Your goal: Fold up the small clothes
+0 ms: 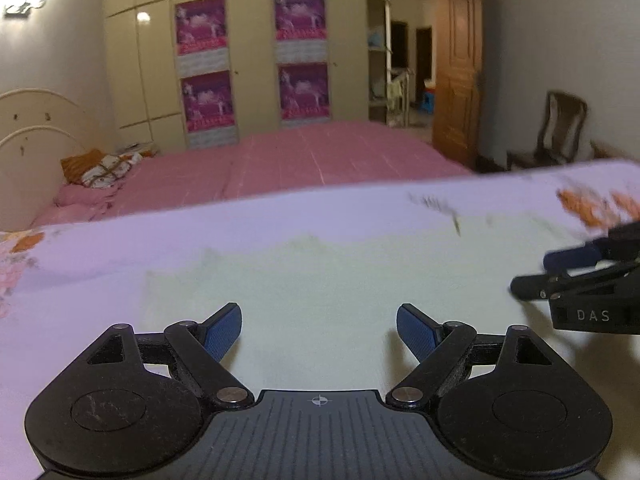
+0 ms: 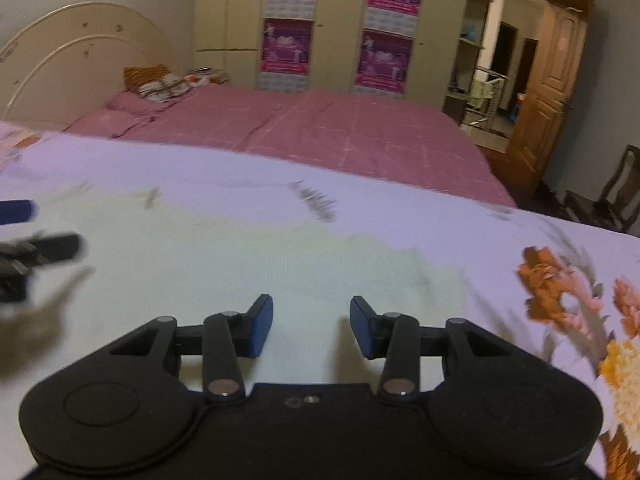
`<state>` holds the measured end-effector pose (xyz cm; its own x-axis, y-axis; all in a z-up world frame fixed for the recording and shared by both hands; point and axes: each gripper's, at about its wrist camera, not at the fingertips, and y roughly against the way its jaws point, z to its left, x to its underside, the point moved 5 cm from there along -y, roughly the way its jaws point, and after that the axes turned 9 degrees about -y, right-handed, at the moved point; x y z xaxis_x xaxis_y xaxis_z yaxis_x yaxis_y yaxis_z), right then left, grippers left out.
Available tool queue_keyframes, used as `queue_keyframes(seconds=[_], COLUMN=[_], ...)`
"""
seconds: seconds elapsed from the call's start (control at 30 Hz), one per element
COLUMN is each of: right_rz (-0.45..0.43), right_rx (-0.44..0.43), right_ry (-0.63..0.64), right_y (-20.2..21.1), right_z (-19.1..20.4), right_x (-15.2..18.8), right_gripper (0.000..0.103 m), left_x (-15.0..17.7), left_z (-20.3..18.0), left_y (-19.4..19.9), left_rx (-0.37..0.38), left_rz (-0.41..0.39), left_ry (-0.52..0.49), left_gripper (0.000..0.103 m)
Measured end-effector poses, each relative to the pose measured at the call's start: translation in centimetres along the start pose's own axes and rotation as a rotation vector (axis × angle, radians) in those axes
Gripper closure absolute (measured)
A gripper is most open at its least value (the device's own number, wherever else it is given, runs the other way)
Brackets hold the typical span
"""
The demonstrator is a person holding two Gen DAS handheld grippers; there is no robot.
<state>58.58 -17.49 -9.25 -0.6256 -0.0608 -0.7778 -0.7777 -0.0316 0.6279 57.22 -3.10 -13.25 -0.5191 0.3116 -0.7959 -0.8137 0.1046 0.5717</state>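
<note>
The only readable text is "DAS", in pale letters on the black right gripper (image 1: 532,276) (the wardrobe posters (image 1: 202,26) are too blurred).

Flat garment (image 1: 320,272) ahead — right gripper (image 1: 532,276) crowding right

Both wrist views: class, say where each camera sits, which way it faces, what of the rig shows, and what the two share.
Left wrist view: sits behind the left claw, facing forward and down over a pale garment on a floral sheet; its own open fingers show, plus the right claw entering from the right.
Right wrist view: sits behind the right claw, facing the same way; its open fingers show, plus the left claw at the left edge.
Shared: garment, sheet, pink bed, wardrobe posters, wooden door.
</note>
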Motion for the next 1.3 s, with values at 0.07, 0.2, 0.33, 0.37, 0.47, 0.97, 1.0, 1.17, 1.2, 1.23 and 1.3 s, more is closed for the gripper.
queue_keyframes(seconds=[0.07, 0.2, 0.33, 0.37, 0.47, 0.97, 1.0, 1.17, 1.2, 1.23, 1.3], right_rz=[0.001, 0.017, 0.01, -0.002, -0.016, 0.047, 0.096, 0.059, 0.037, 0.022, 0.006], right_rx=[0.015, 0.072, 0.055, 0.029, -0.037, 0.005, 0.031, -0.005, -0.016, -0.019, -0.024], right_ry=[0.027, -0.043, -0.073, -0.076, -0.037, 0.005, 0.008, -0.069, -0.066, -0.06, -0.065], right_y=[-0.1, 0.4, 2.2, 3.0, 4.8, 7.9, 7.0, 9.0, 9.8, 10.5, 11.8], right_z=[-0.2, -3.5, -3.6, -3.0, -0.8, -1.0, -1.3, -2.0, -1.9, -1.9, -2.4], right_x=[0.9, 1.1, 1.5, 1.8, 3.3, 6.6, 7.5, 7.2, 7.2, 7.3, 7.5], right_gripper=[0.06, 0.055, 0.058, 0.058, 0.057, 0.056, 0.055, 0.055, 0.055, 0.055, 0.056], left_x=[1.3, 2.0, 1.6, 1.8, 3.1, 5.6, 5.8, 6.5, 7.1, 7.9, 9.7], left_z=[0.7, 2.7, 1.1, 0.6, -1.0, -0.2, -0.1, 0.6, 1.0, 1.6, 2.9], left_y=[-0.6, 0.3, 1.8, 2.3, 2.7, 5.8, 6.0, 9.2, 10.4, 11.5, 13.4], left_rx=[-0.002, -0.046, -0.034, -0.026, -0.025, -0.083, -0.085, -0.112, -0.12, -0.122, -0.128], left_rz=[0.032, 0.05, 0.04, 0.034, 0.071, 0.128, 0.129, 0.121, 0.113, 0.109, 0.106], left_ry=[0.034, 0.085, 0.102, 0.103, 0.091, 0.043, 0.042, 0.07, 0.087, 0.112, 0.183], left_gripper=[0.019, 0.019, 0.019, 0.019, 0.019, 0.018, 0.018, 0.018, 0.018, 0.018, 0.018])
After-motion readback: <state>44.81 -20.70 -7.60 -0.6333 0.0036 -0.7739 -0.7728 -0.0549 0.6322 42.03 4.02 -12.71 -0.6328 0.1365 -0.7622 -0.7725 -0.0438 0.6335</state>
